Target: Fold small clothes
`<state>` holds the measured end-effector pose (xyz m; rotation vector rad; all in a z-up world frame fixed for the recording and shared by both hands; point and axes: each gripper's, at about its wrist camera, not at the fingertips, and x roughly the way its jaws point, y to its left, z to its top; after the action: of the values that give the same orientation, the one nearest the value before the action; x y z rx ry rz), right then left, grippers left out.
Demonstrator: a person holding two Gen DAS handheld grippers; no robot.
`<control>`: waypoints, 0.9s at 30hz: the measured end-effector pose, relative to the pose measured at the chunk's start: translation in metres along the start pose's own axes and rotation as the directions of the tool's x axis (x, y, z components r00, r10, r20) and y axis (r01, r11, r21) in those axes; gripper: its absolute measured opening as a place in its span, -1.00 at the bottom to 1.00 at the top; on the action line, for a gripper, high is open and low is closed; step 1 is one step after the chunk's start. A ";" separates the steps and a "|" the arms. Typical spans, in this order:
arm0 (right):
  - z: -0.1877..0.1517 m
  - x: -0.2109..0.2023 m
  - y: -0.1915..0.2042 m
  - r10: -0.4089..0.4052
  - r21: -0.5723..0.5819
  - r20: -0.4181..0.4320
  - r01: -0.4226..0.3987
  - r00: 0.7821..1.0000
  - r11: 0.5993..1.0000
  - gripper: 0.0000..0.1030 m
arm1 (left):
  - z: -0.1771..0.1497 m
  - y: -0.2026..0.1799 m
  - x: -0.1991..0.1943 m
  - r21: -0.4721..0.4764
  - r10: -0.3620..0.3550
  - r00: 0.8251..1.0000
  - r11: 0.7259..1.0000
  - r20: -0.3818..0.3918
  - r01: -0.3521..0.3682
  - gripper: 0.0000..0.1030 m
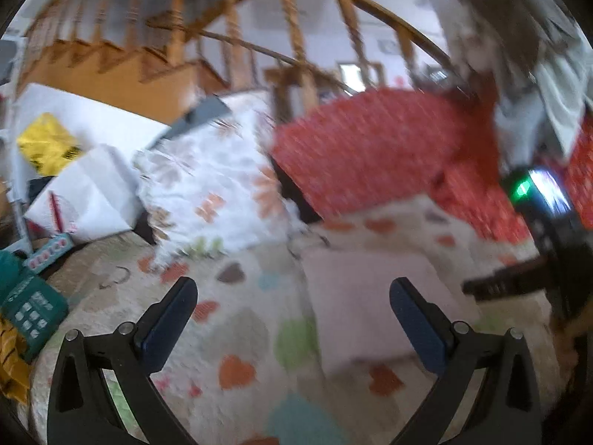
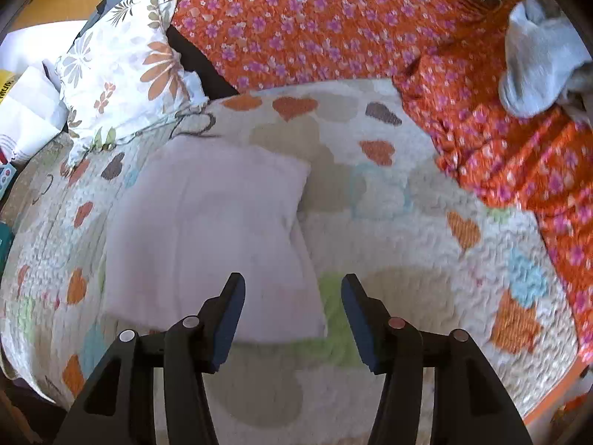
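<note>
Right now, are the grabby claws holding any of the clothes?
No, nothing is held. The left gripper and the right gripper are both open and empty. The folded pink cloth lies on the heart quilt, with no finger touching it.

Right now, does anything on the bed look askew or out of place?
Nothing stands out. The folded pale pink cloth lies flat on the heart-print quilt, its right edge slightly uneven. Both grippers are open, holding nothing.
</note>
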<state>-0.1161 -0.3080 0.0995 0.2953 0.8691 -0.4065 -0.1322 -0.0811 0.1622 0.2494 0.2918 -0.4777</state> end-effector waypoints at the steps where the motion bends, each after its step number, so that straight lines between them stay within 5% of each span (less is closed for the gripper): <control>1: -0.005 0.000 -0.002 0.002 0.009 -0.009 -0.001 1.000 1.000 0.14 | -0.005 -0.005 0.004 0.018 -0.014 1.000 1.000 -0.026 0.015 1.00; 9: -0.023 0.009 -0.008 -0.043 0.010 -0.051 0.044 0.998 0.999 0.16 | -0.033 -0.026 0.028 0.111 -0.033 0.981 0.992 -0.190 0.055 1.00; 17: -0.025 0.017 0.003 -0.035 -0.024 -0.074 0.033 0.997 0.999 0.23 | -0.058 -0.015 0.064 -0.006 -0.096 0.904 0.995 -0.416 0.103 1.00; 27: -0.035 0.031 0.027 -0.056 -0.119 -0.114 0.043 0.992 0.992 0.27 | -0.066 -0.009 0.074 -0.058 -0.120 0.872 0.993 -0.474 0.105 1.00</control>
<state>-0.1095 -0.2764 0.0559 0.1911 1.0127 -0.3856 -0.0879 -0.0997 0.0746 0.3208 0.8020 -0.5233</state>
